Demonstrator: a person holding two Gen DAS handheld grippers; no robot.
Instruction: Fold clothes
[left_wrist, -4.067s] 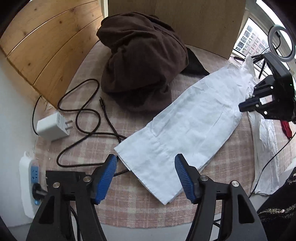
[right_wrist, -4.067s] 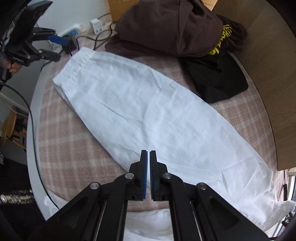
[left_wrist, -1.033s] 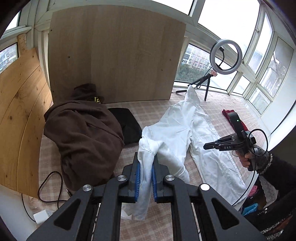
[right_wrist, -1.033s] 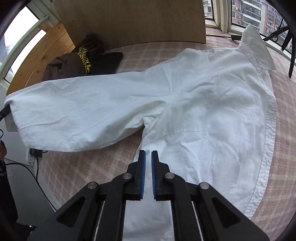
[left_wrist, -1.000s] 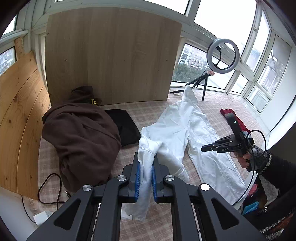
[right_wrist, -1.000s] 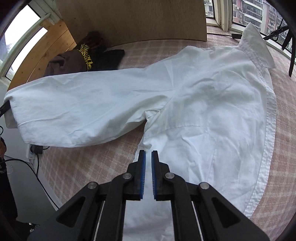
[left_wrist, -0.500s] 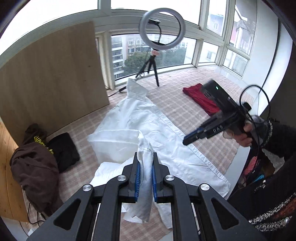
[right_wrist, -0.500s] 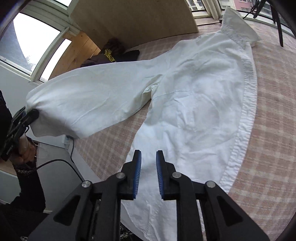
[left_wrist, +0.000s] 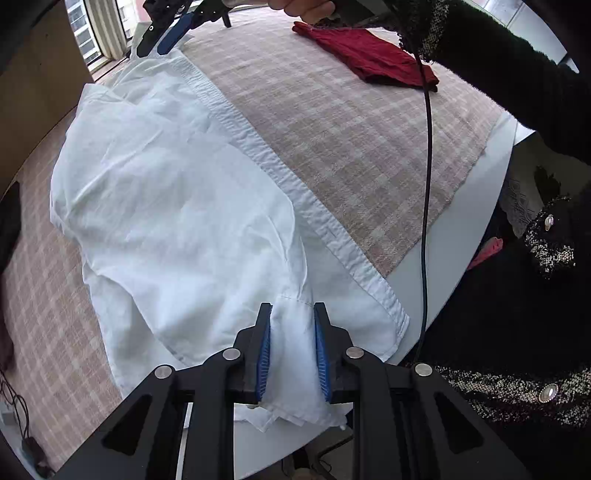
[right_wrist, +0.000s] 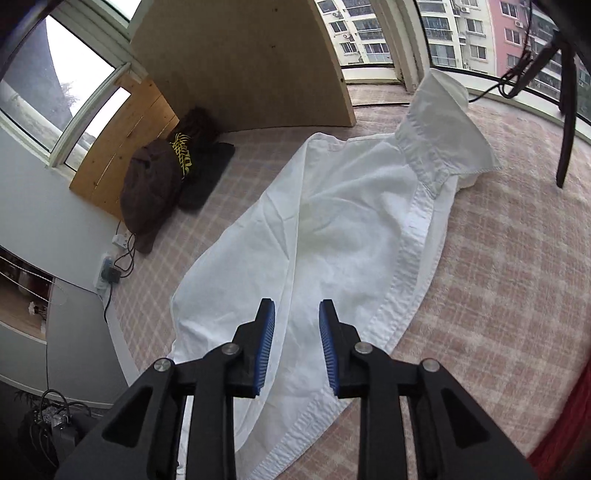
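Observation:
The white shirt (left_wrist: 166, 206) lies on the checked tablecloth, its sleeve folded across the body toward the near table edge. My left gripper (left_wrist: 291, 310) points steeply down at that edge. Its jaws are opening, and the sleeve cuff (left_wrist: 295, 369) sits loosely between the blue pads. In the right wrist view the shirt (right_wrist: 332, 221) runs away to its collar (right_wrist: 447, 136). My right gripper (right_wrist: 297, 321) hovers over the shirt's lower part, jaws opening, nothing between them. It also shows in the left wrist view as the right gripper (left_wrist: 166, 29), held by a hand at the top.
A red cloth (left_wrist: 369, 55) lies at the far right of the tablecloth (left_wrist: 351, 122). A brown garment pile (right_wrist: 155, 188) and a black one sit by the wooden board (right_wrist: 240, 62). A power strip (right_wrist: 109, 273) and cables are at the left edge. A tripod leg (right_wrist: 569, 110) stands behind.
The left gripper swung the sleeve across the shirt and down to the near table edge, then its pads parted. The right gripper's pads also parted and it moved over the shirt.

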